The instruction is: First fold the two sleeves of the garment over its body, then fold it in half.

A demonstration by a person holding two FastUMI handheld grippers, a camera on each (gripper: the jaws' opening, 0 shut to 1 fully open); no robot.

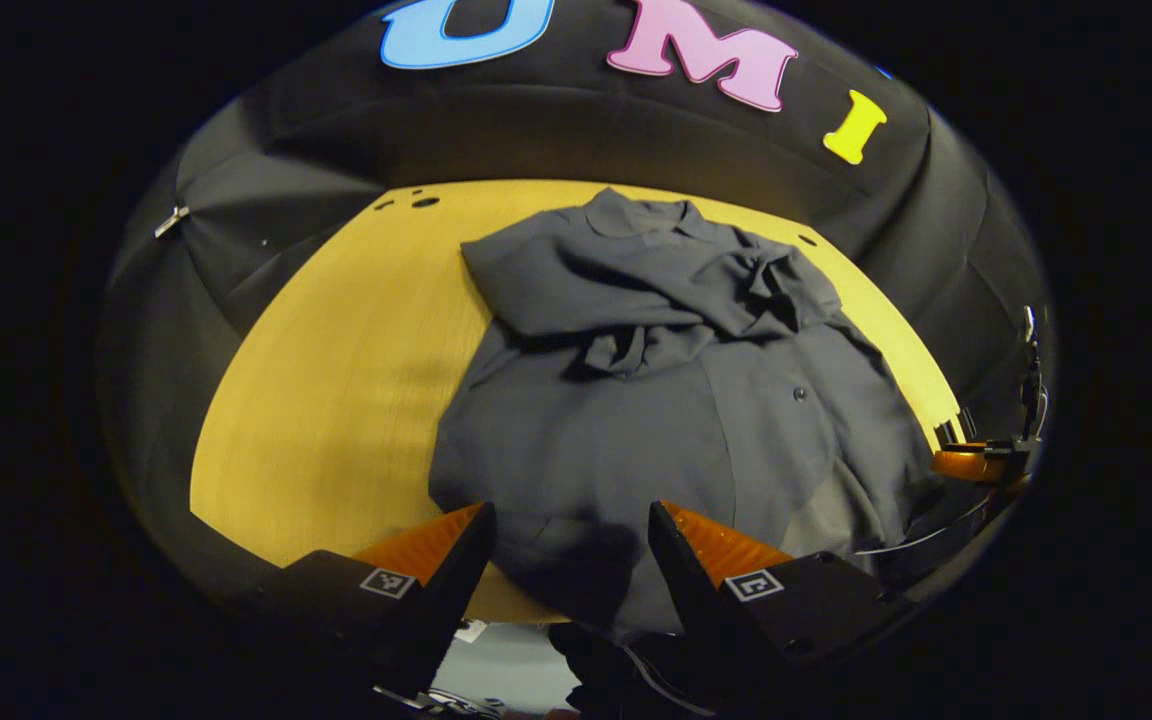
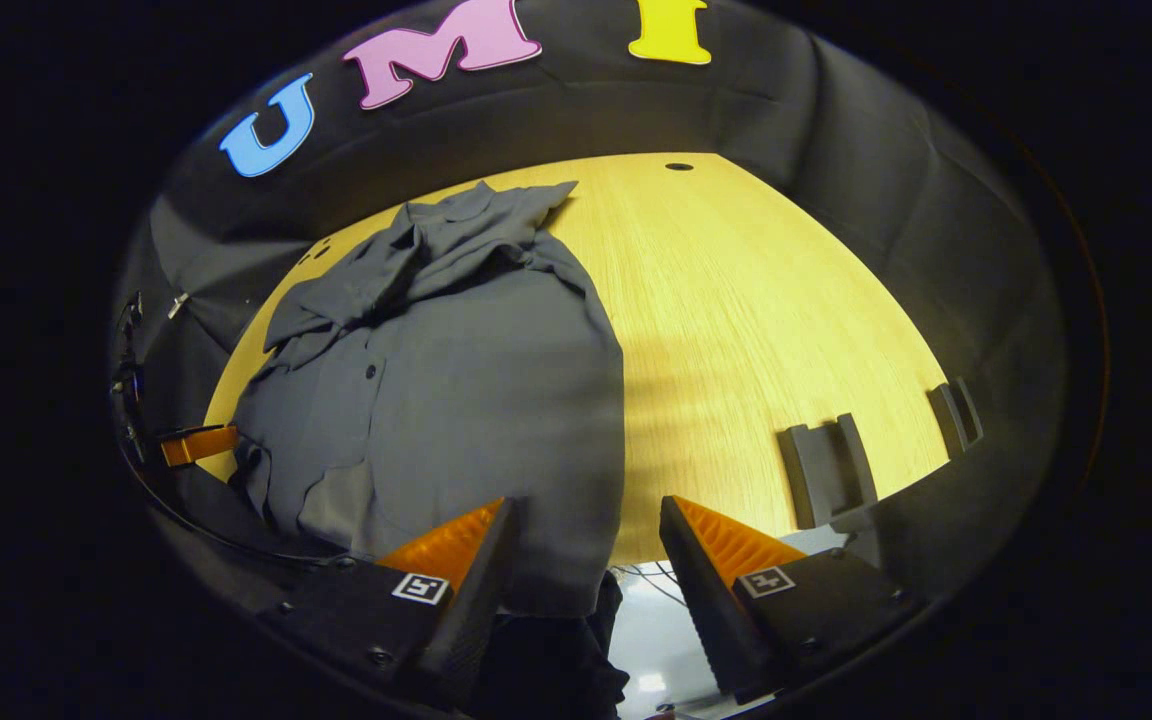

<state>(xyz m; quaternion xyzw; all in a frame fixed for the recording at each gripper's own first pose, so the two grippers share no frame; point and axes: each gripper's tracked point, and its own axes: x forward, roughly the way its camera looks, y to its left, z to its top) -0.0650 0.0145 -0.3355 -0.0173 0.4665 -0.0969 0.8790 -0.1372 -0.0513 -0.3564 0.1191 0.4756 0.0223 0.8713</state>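
A dark grey button-up shirt [image 1: 636, 400] lies on the yellow wooden table [image 1: 336, 400], collar at the far side. Both sleeves [image 1: 586, 290] are folded across its upper body, crumpled near the collar. The hem hangs slightly over the table's near edge. My left gripper [image 1: 568, 522] is open just above the hem's left part, one finger on each side of a stretch of cloth, not pressing it. My right gripper [image 2: 586, 508] is open over the shirt's [image 2: 456, 400] lower right corner at the near edge. Each view shows the other gripper at its side: [image 1: 976, 462], [image 2: 198, 444].
Two grey slotted holders [image 2: 826, 470] [image 2: 956, 415] stand on the table near its front right edge. Small holes [image 2: 678, 166] mark the tabletop at the back. Black cloth walls [image 1: 266, 200] close in the table on three sides. Bare wood [image 2: 756, 300] lies right of the shirt.
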